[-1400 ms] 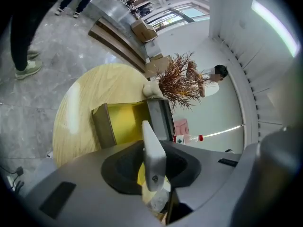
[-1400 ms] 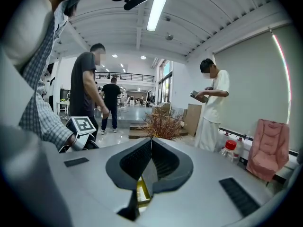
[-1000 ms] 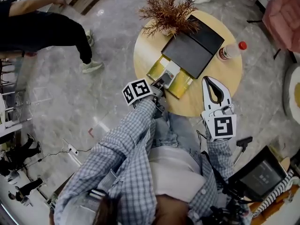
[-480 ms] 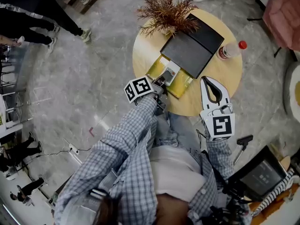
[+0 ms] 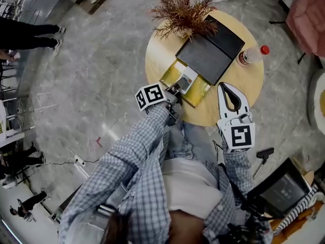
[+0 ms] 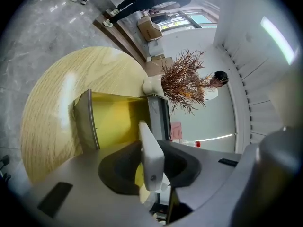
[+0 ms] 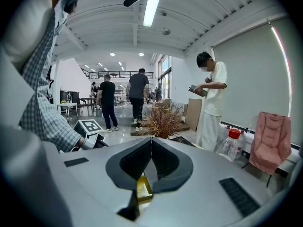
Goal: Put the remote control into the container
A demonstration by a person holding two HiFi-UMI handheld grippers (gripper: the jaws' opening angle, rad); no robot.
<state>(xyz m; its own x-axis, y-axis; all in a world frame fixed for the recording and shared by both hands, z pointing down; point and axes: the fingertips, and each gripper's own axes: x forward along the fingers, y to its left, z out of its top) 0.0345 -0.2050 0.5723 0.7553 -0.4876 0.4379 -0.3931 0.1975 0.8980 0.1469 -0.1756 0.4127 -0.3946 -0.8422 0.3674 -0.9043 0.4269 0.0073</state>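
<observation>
A white remote control [image 5: 183, 80] is upright in my left gripper [image 5: 175, 89], which is shut on it above the near end of the yellow container [image 5: 199, 93]. In the left gripper view the remote [image 6: 150, 150] stands edge-on between the dark jaws, with the container's yellow inside [image 6: 113, 119] just beyond. The container's dark lid [image 5: 208, 50] lies folded back behind it. My right gripper [image 5: 225, 88] hovers over the table's front right, shut with nothing in it; its jaw tips [image 7: 151, 140] meet in the right gripper view.
The round wooden table [image 5: 244, 88] also carries a dried brown plant [image 5: 183, 11] at the back and a red-capped bottle [image 5: 250, 56] lying at the right. People stand on the marble floor [image 5: 86, 60] at upper left. A pink chair [image 5: 307, 14] is at far right.
Both grippers have stayed almost in place. The people at the upper left have walked farther off.
</observation>
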